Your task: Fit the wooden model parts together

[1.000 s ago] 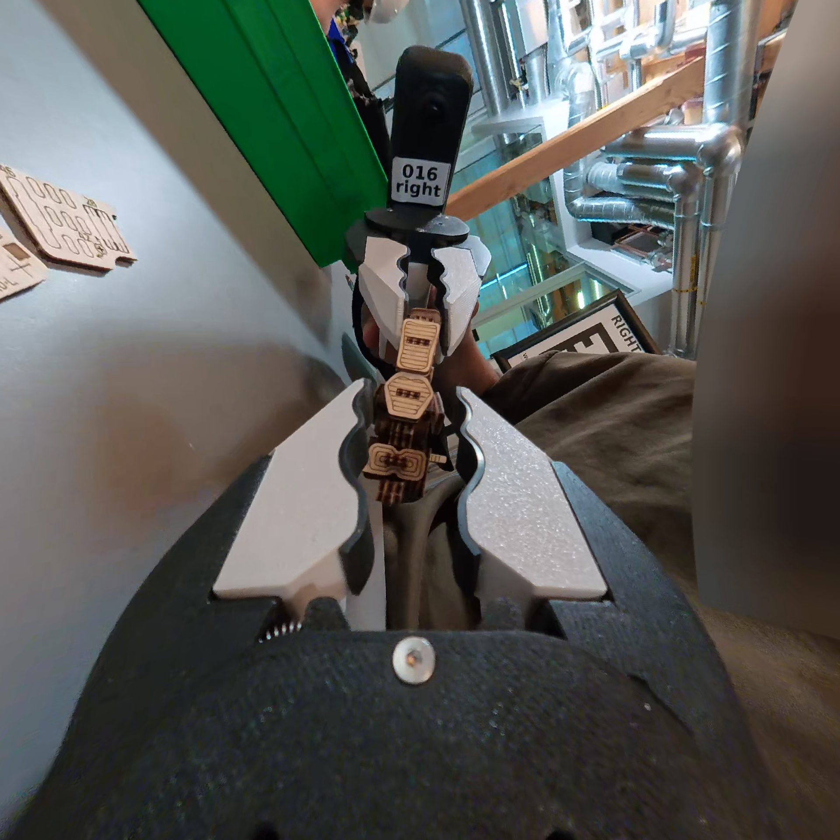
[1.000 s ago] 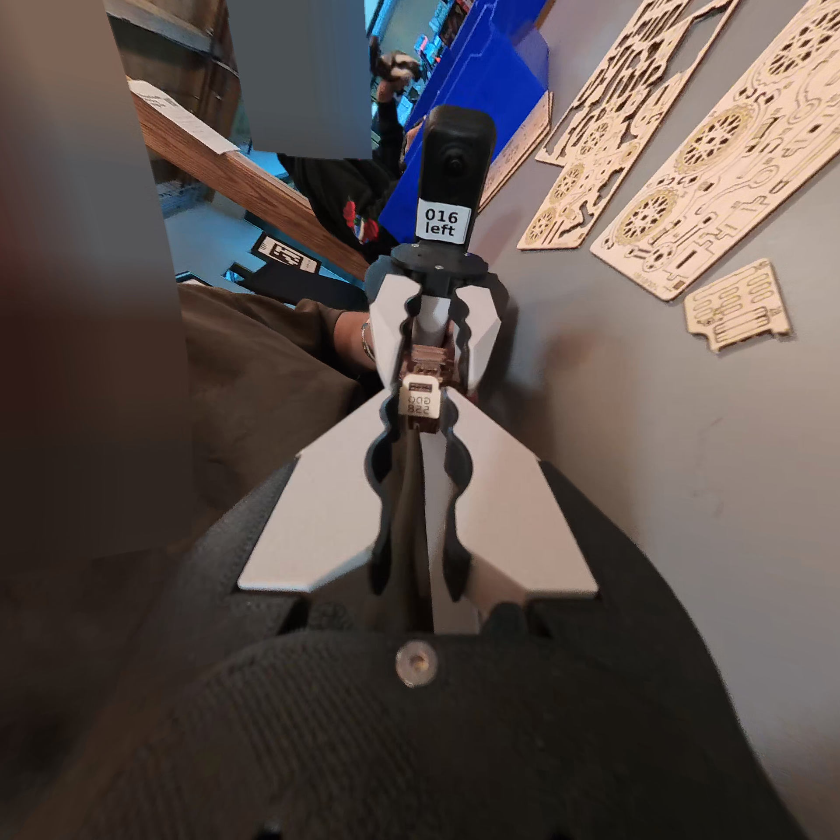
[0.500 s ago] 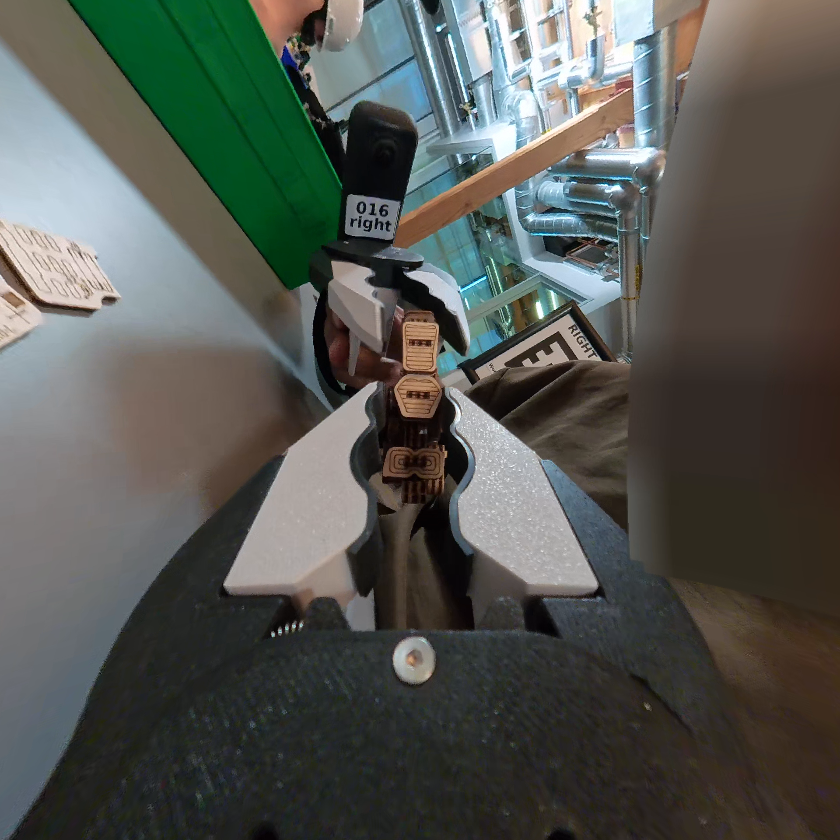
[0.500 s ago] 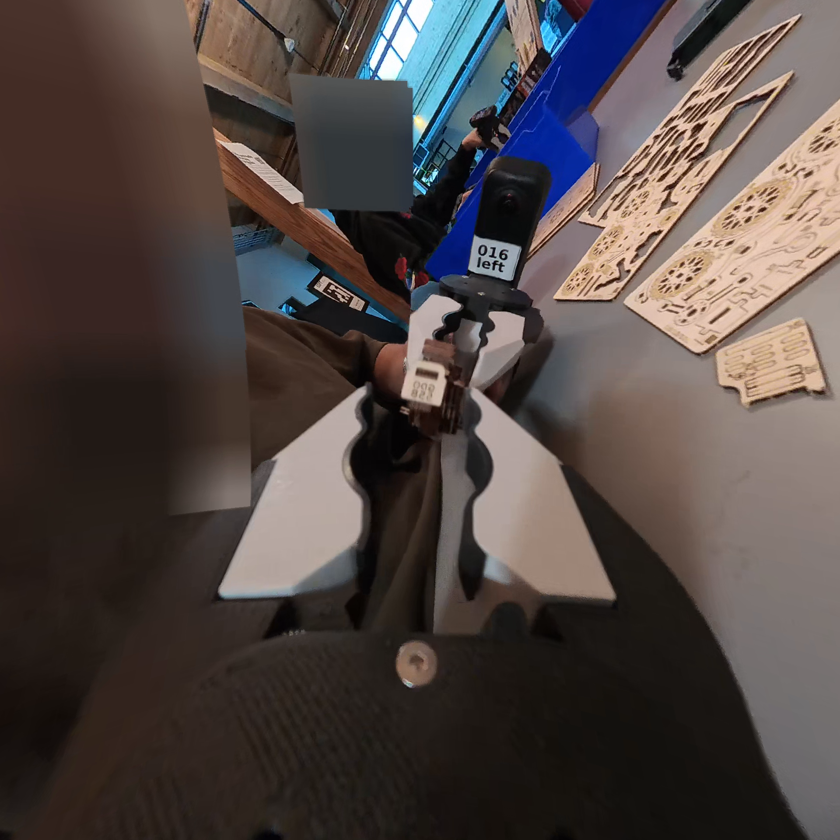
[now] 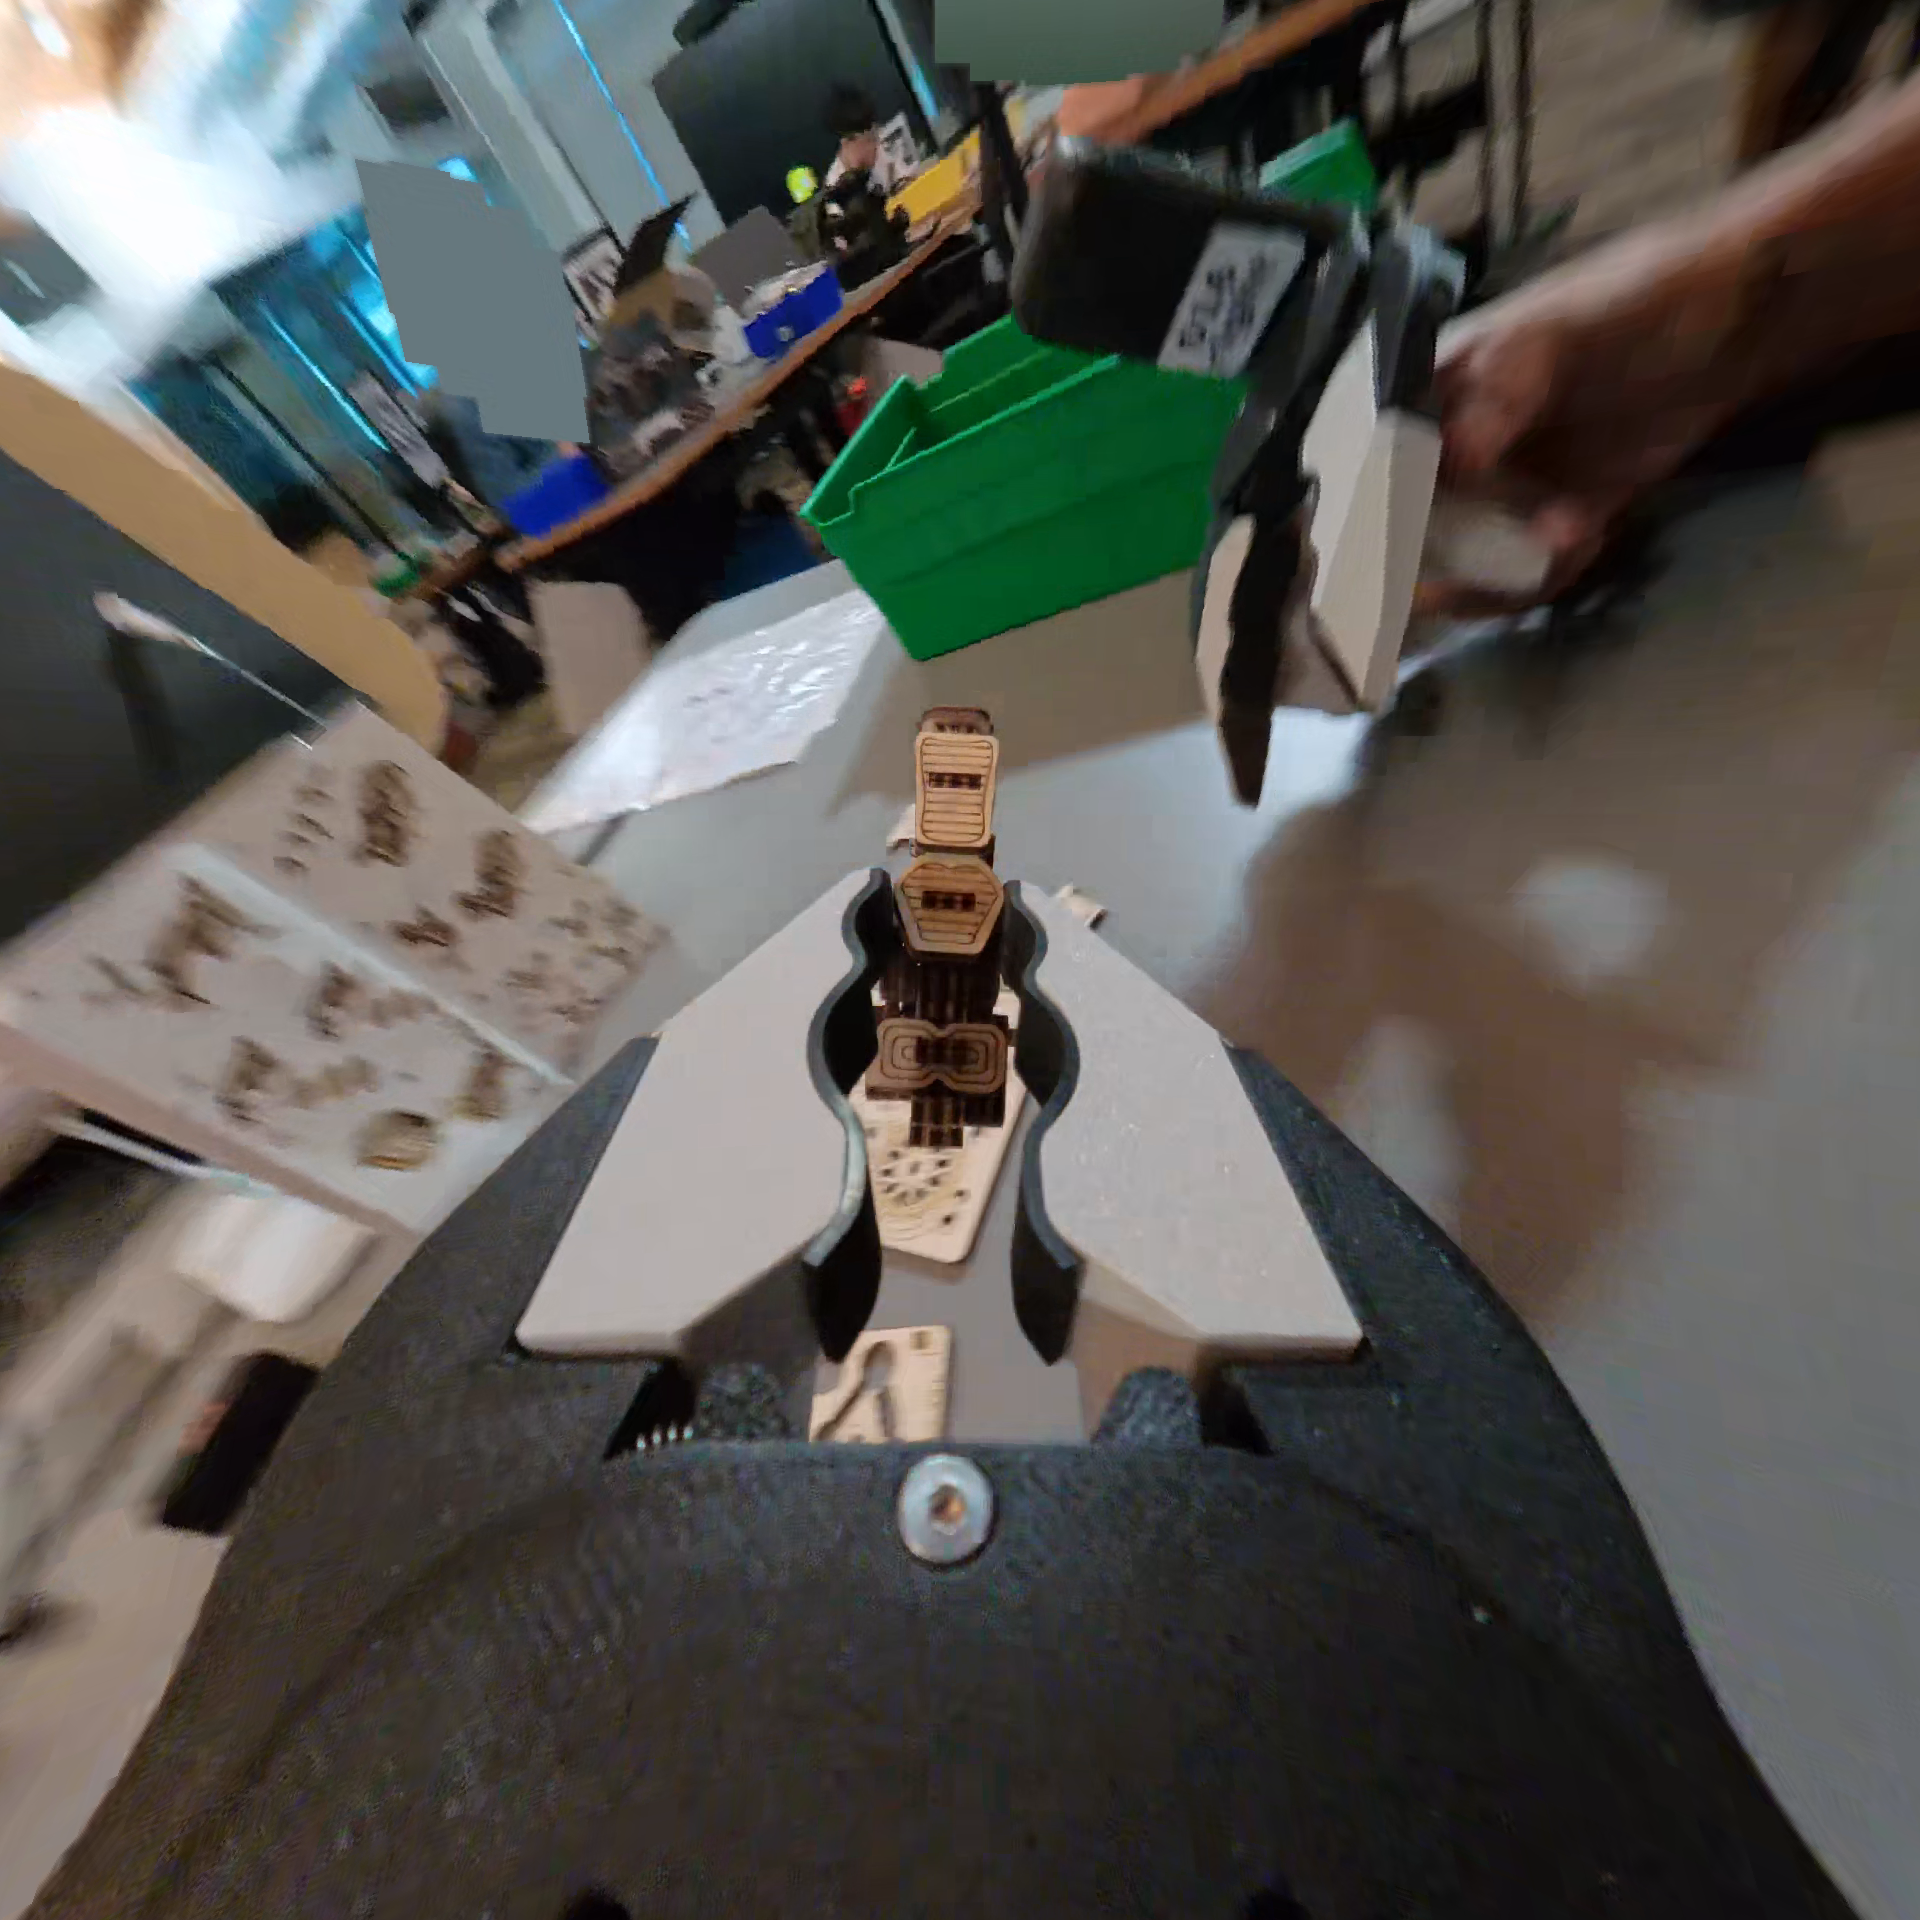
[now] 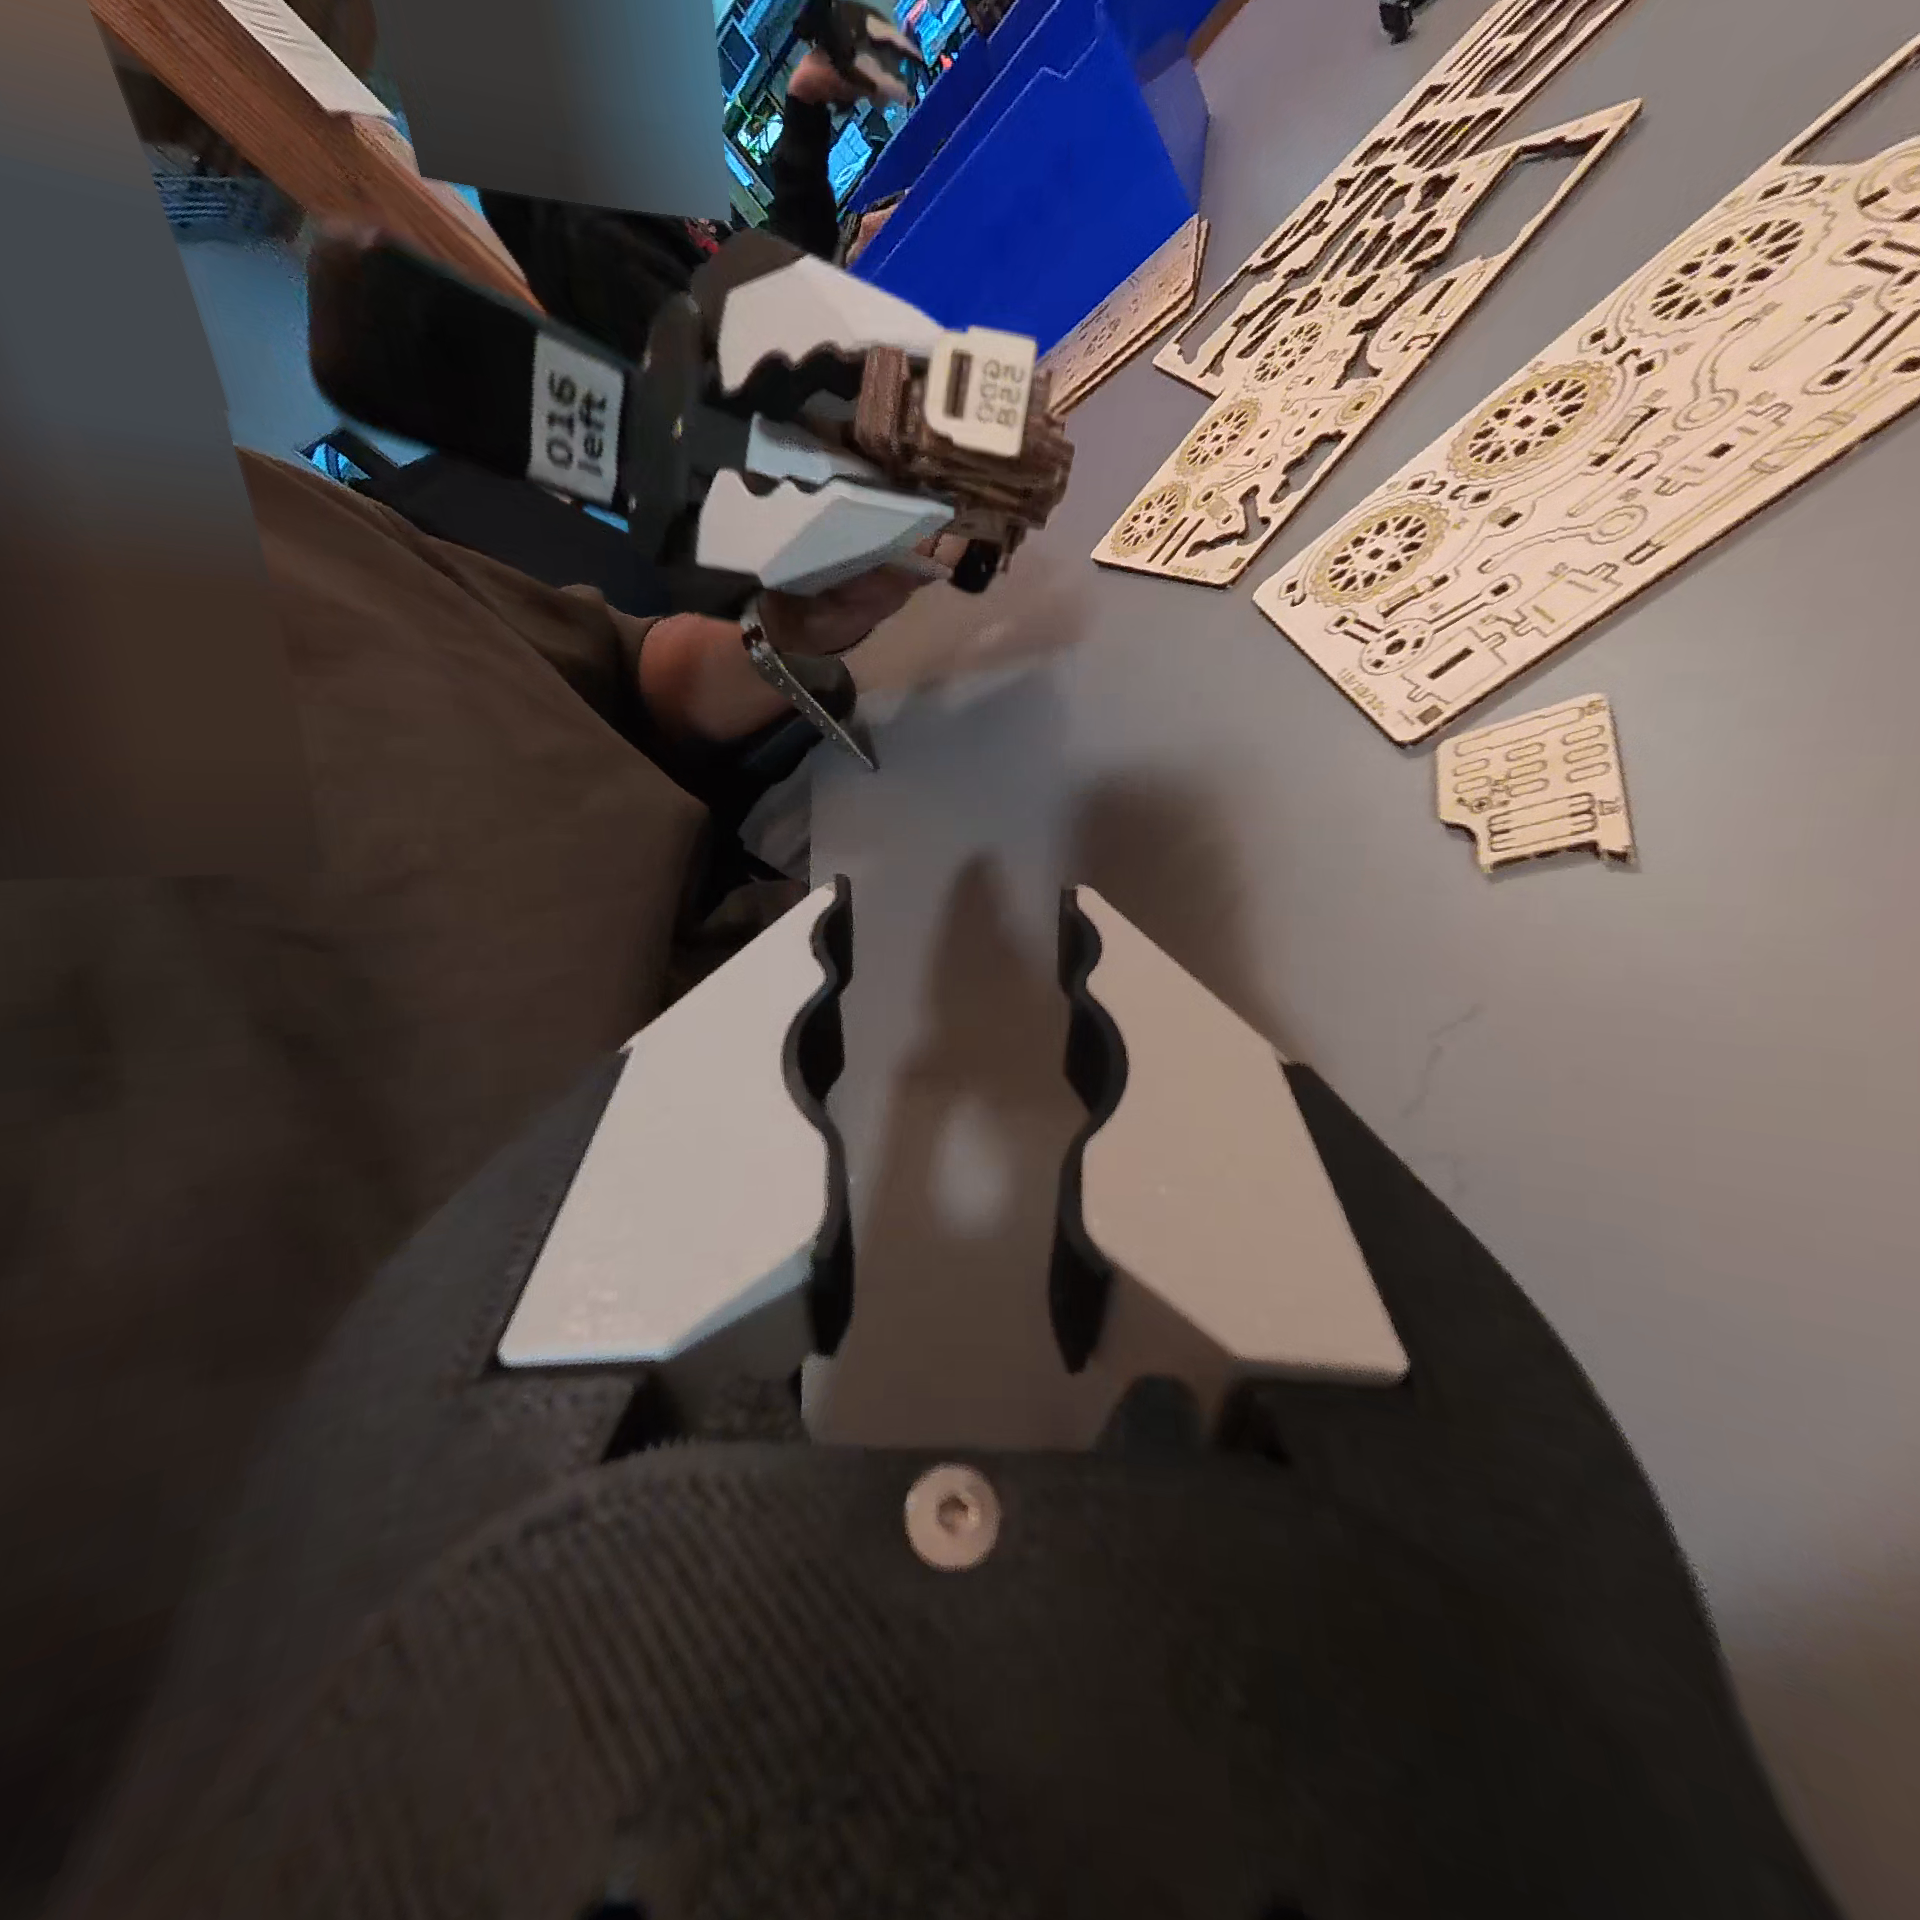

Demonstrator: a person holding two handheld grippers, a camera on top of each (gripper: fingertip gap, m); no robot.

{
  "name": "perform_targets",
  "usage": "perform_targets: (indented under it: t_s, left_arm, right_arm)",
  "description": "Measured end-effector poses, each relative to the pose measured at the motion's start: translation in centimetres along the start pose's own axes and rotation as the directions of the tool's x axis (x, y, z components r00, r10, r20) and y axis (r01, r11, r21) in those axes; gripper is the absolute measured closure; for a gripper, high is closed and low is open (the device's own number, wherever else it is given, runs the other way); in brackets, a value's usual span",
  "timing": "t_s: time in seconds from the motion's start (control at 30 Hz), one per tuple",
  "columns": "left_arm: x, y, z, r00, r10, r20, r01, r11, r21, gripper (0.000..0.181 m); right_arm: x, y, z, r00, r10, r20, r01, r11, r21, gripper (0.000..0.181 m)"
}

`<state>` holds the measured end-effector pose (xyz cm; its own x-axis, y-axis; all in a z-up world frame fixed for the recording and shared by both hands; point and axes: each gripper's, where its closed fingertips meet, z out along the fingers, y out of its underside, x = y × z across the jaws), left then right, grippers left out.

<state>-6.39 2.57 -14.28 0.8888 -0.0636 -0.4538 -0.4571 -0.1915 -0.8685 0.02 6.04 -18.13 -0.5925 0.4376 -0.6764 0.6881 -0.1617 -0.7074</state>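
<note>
My left gripper [image 5: 945, 899] is shut on a small wooden model assembly [image 5: 940, 1039], a dark stacked core with light engraved plates that stick out past the fingertips. In the right wrist view the left gripper [image 6: 940, 436] holds the same assembly [image 6: 982, 400] sideways above the grey table [image 6: 1455, 1143]. My right gripper [image 6: 956, 914] is open and empty, low over bare table. In the left wrist view the right gripper [image 5: 1294, 717] hangs at the upper right, pointing down, apart from the assembly.
Laser-cut wooden part sheets [image 6: 1558, 436] and a small cut-out sheet [image 6: 1527, 784] lie on the table to the right. A blue bin [image 6: 1039, 177] stands behind them. A green bin [image 5: 1018, 488] stands at the back. Blurred sheets [image 5: 312, 987] and small loose pieces [image 5: 925, 1195] lie below the left gripper. The grippers' ends are close to 9 cm from one another.
The right gripper has let go of the assembly's top, opened and drawn away. The left gripper has swung round with the assembly to face the table.
</note>
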Motion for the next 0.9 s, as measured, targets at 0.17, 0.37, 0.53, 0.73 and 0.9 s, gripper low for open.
perform_targets:
  t_s: [0.17,0.37,0.53,0.73,0.9]
  left_arm:
    - [0.5,0.3,0.3,0.965,0.25,0.076,-0.246,0.967,-0.06,0.163]
    - [0.5,0.5,0.4,0.962,0.26,0.083,-0.254,0.964,-0.073,0.163]
    - [0.3,0.9,0.6,0.974,0.214,0.078,-0.207,0.975,-0.086,0.163]
    - [-0.4,1.4,1.1,0.627,-0.753,-0.198,0.75,0.653,-0.109,0.164]
    - [-0.4,3.2,1.0,0.328,-0.916,-0.233,0.9,0.378,-0.217,0.164]
  right_arm:
    - [0.1,-0.3,-0.3,1.0,0.008,0.001,-0.008,1.0,0.021,0.144]
    - [0.0,-0.8,-0.7,0.999,0.032,0.02,-0.033,0.998,0.054,0.144]
    - [0.2,-1.0,-0.7,0.999,0.041,0.022,-0.042,0.997,0.063,0.144]
    - [0.5,-1.3,-0.9,0.998,0.052,0.019,-0.054,0.996,0.077,0.144]
    - [0.6,-1.4,-1.0,0.998,0.057,0.013,-0.057,0.995,0.085,0.144]
